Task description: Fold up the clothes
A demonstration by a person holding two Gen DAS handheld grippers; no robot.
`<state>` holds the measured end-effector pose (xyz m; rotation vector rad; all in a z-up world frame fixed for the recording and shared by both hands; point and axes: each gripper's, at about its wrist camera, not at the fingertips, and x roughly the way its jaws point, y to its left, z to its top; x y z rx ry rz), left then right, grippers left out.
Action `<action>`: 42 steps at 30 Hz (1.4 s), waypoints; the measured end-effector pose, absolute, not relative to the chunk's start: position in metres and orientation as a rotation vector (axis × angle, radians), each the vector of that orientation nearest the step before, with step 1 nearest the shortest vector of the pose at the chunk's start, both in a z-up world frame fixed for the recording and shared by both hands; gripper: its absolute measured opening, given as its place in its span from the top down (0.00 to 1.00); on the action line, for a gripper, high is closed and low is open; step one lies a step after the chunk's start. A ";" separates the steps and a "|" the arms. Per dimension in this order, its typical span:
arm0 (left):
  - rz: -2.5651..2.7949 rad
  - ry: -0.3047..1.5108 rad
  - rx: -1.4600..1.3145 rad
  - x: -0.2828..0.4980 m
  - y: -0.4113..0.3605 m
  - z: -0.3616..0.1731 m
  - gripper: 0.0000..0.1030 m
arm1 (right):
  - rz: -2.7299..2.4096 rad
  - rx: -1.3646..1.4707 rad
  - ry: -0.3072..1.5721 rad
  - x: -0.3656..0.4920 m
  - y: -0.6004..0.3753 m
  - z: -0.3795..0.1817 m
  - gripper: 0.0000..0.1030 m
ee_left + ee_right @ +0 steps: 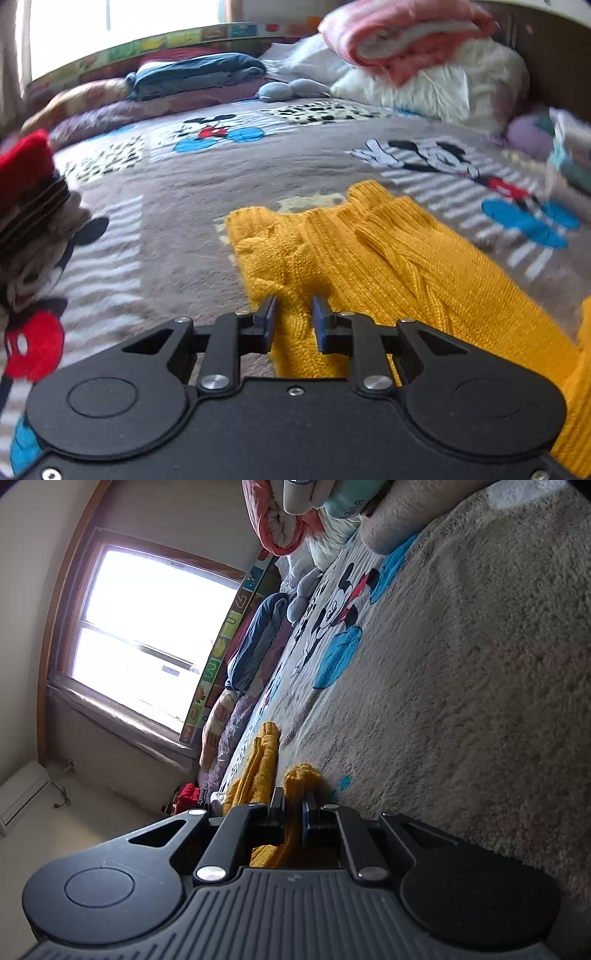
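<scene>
Left wrist view: mustard-yellow cable-knit sweater [369,254] lies spread on the grey cartoon-print fleece blanket [177,229]. Left gripper [293,317] has its jaws narrowly parted astride a knit ridge; whether they pinch it cannot be told. Right gripper [293,805] is clamped on a bunched edge. Judgement: soft, thick, stretchy knit, grippy; best held at hems or cuffs.

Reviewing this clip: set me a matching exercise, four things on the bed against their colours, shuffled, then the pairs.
Things:
1. knit sweater
2. folded blanket on the white pillows
3. folded bundle by the window-side edge
4. small plush beside that bundle

Colours:
A. dark blue
B. pale grey-blue
C. mustard yellow
D. salmon pink

Pairs: 1-C, 2-D, 3-A, 4-B
</scene>
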<state>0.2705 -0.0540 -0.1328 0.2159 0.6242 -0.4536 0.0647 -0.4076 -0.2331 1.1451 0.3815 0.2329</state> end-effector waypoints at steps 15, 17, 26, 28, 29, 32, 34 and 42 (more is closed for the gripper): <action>-0.486 0.674 0.154 0.335 -0.055 -0.123 0.83 | 0.242 1.120 0.387 0.067 -0.405 -0.233 0.90; -0.488 0.674 0.173 0.339 -0.059 -0.122 0.83 | 0.242 1.115 0.388 0.067 -0.404 -0.233 0.90; -0.484 0.707 0.245 0.365 -0.082 -0.129 0.83 | 0.246 1.092 0.391 0.068 -0.403 -0.233 0.90; -0.491 0.747 0.295 0.373 -0.093 -0.135 0.83 | 0.245 1.087 0.392 0.068 -0.402 -0.232 0.90; -0.488 0.747 0.335 0.374 -0.099 -0.134 0.82 | 0.245 1.084 0.393 0.068 -0.402 -0.232 0.90; -0.503 0.718 0.333 0.364 -0.098 -0.120 0.82 | 0.244 1.076 0.395 0.069 -0.401 -0.231 0.90; -0.515 0.675 0.289 0.346 -0.086 -0.107 0.82 | 0.243 1.071 0.396 0.071 -0.401 -0.229 0.90; -0.517 0.583 0.149 0.232 -0.026 -0.086 0.82 | 0.251 1.086 0.392 0.072 -0.403 -0.230 0.89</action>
